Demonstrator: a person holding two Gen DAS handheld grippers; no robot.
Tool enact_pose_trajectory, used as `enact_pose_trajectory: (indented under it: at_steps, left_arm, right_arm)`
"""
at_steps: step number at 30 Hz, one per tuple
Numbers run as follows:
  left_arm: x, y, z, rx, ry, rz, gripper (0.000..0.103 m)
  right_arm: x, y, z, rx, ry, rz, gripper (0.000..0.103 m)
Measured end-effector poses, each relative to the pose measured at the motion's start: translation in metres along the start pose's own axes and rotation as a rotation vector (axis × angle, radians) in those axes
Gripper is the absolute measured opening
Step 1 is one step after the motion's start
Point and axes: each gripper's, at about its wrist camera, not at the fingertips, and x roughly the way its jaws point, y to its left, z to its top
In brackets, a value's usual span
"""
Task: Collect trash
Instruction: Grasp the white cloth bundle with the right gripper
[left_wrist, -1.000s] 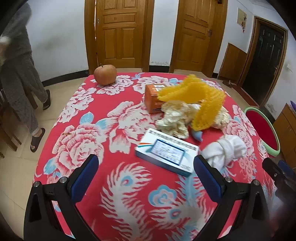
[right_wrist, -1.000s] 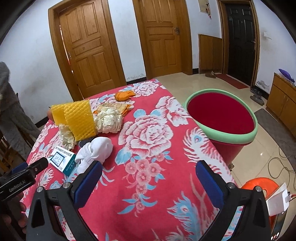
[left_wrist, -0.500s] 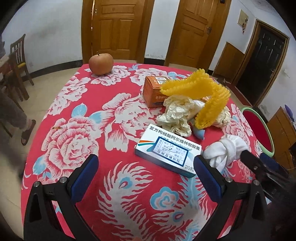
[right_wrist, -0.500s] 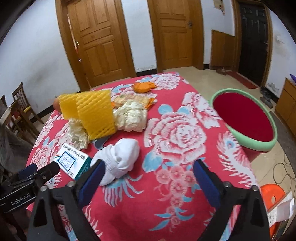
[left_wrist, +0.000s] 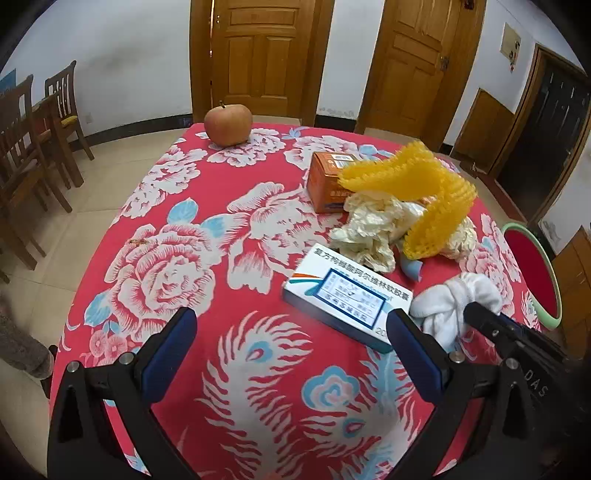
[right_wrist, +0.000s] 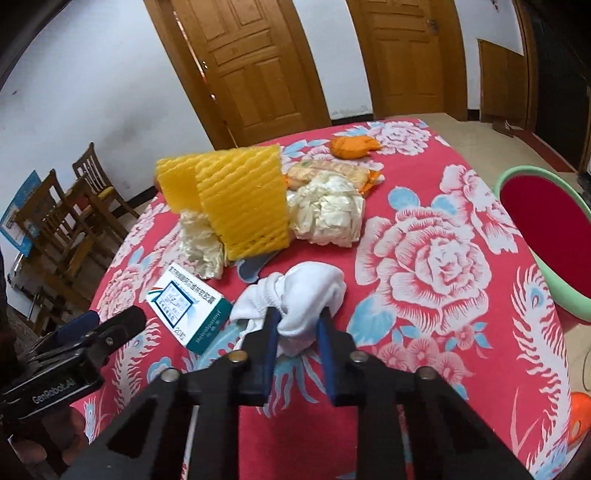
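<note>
My right gripper (right_wrist: 298, 317) is closing on a white knotted cloth bundle (right_wrist: 306, 284), which sits squeezed between its blue pads on the red flowered tablecloth (right_wrist: 424, 258). The left wrist view shows the same bundle (left_wrist: 461, 295) with a black right finger (left_wrist: 484, 321) against it. My left gripper (left_wrist: 290, 321) hovers open over the cloth with nothing between its fingers, just short of a white and teal medicine box (left_wrist: 347, 302). Beyond lie a yellow foam net (right_wrist: 236, 206), crumpled cream paper (right_wrist: 328, 214), an orange box (left_wrist: 325, 181) and an orange wrapper (right_wrist: 351, 146).
A red basin with a green rim (right_wrist: 517, 184) stands off the table's right side. An apple (left_wrist: 227, 123) sits at the far edge. Wooden chairs (left_wrist: 33, 147) stand at the left, and wooden doors line the back wall.
The right gripper has moved in over the white bundle and its jaws have gone from wide apart to pinching it. The left gripper has barely shifted.
</note>
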Motion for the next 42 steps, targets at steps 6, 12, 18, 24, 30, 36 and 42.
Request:
enact_pose_trajectory:
  at_steps: [6,12,18,24,30,36,42]
  left_arm:
    - [0.005,-0.018,-0.003,0.025,0.040,-0.026,0.101]
    - [0.017,-0.040,-0.008,0.071,0.080,-0.028,0.101]
    - [0.032,-0.045,-0.011,0.116,0.094,0.062,0.101]
    - [0.035,-0.032,-0.009,0.101,0.099,0.110,0.101]
    - [0.036,-0.012,-0.008,0.082,0.114,0.155,0.101]
    - [0.034,0.013,-0.004,0.053,0.110,0.224,0.101]
    - [0.024,0.032,0.003,0.001,0.118,0.213,0.100]
  right_arm:
    - [-0.020,-0.013,-0.003,0.021,-0.046,0.038,0.013]
    - [-0.043,-0.035,-0.009,0.069,-0.087,0.029,0.013]
    - [-0.065,-0.057,-0.012,0.112,-0.129,0.002,0.013]
    - [-0.076,-0.068,-0.016,0.136,-0.146,-0.007,0.013]
    - [-0.078,-0.070,-0.017,0.137,-0.145,-0.002,0.013]
    - [-0.082,-0.075,-0.019,0.149,-0.159,-0.001,0.013]
    - [-0.083,-0.077,-0.020,0.148,-0.162,-0.004,0.013]
